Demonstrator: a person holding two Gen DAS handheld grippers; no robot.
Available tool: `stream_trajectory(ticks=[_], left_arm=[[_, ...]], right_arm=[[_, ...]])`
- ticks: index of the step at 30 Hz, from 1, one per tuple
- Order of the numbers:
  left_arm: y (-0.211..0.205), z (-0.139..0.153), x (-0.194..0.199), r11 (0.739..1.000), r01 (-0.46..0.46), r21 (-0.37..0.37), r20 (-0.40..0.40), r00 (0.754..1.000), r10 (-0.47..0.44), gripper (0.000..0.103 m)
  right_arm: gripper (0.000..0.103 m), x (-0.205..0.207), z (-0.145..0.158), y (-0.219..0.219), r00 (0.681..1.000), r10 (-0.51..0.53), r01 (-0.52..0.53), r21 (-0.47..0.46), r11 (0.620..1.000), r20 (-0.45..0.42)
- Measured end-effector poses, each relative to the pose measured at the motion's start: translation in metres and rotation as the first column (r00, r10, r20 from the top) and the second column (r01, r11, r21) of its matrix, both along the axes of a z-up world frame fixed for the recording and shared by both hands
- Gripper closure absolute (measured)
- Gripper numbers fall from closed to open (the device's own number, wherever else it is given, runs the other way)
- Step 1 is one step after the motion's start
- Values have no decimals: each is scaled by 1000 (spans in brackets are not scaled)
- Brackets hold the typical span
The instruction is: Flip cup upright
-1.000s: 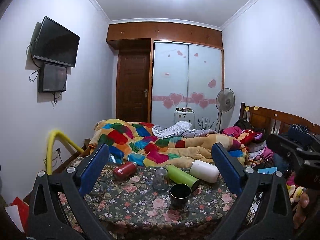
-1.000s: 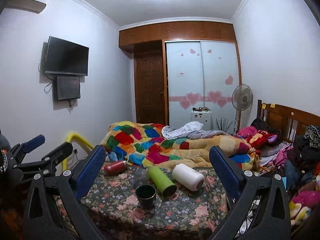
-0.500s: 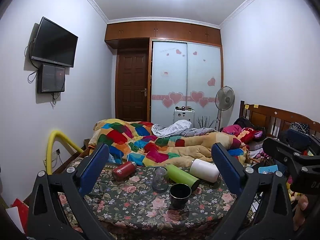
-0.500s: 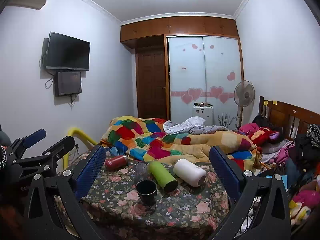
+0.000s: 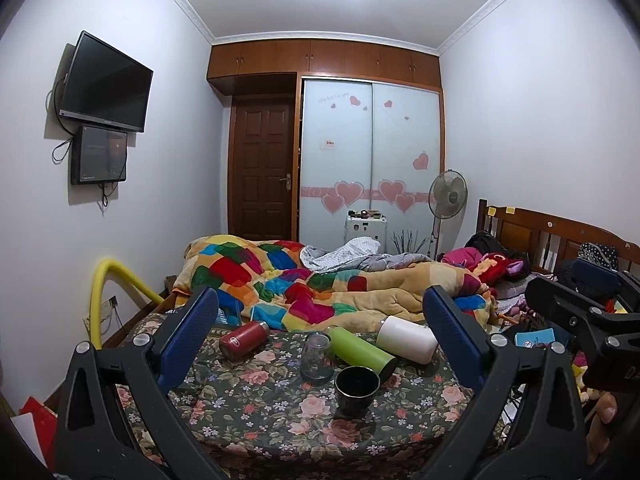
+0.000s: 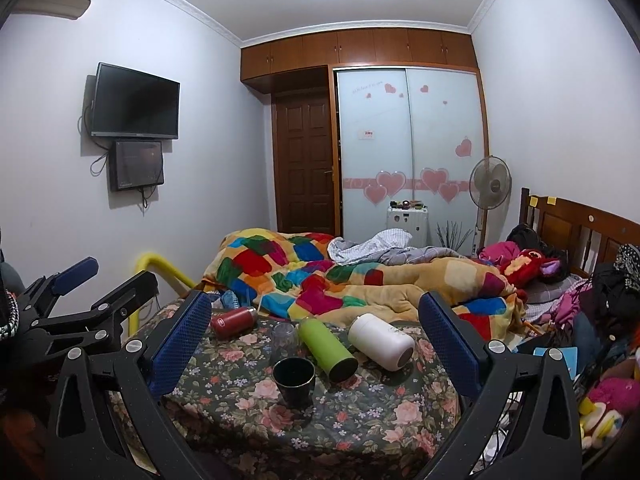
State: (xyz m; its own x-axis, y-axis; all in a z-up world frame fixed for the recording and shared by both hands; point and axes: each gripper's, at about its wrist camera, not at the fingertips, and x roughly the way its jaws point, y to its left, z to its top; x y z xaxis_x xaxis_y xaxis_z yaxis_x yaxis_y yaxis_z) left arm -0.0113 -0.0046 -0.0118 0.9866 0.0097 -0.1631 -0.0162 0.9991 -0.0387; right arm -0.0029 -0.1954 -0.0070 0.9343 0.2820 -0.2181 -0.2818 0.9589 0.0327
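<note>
Nothing is gripped yet: the left claw [image 5: 320, 336] and right claw [image 6: 316, 340] both gape wide, empty, well back from the floral surface [image 6: 360, 412]. The black cup [image 6: 294, 376] already stands mouth-up near the front; the clear glass [image 5: 316, 358], green bottle [image 6: 328, 350], white bottle [image 6: 380, 342] and red bottle [image 5: 244, 340] look like the candidates. Next seems an approach. Only the right view shows the bottles' bases.

The right gripper [image 6: 316, 350] has its jaws spread wide with nothing between them, above a worktop [image 6: 248, 408] under a floral cloth. A black cup [image 6: 294, 376] stands upright nearest. Behind it a clear glass [image 6: 285, 338] stands, and a green bottle [image 6: 328, 350], white bottle [image 6: 380, 342] and red bottle [image 6: 233, 320] lie on their sides. The left gripper [image 6: 80, 300] shows at left.
</note>
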Motion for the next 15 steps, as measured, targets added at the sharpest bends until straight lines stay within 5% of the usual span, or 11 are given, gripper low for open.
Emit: stream_trajectory(ticks=[15], left_arm=[[-3, -3, 6, 1000, 5, -5, -12, 1000, -5, 0]], right_arm=[[0, 0, 0, 1, 1000, 1, -1, 1, 1000, -3]])
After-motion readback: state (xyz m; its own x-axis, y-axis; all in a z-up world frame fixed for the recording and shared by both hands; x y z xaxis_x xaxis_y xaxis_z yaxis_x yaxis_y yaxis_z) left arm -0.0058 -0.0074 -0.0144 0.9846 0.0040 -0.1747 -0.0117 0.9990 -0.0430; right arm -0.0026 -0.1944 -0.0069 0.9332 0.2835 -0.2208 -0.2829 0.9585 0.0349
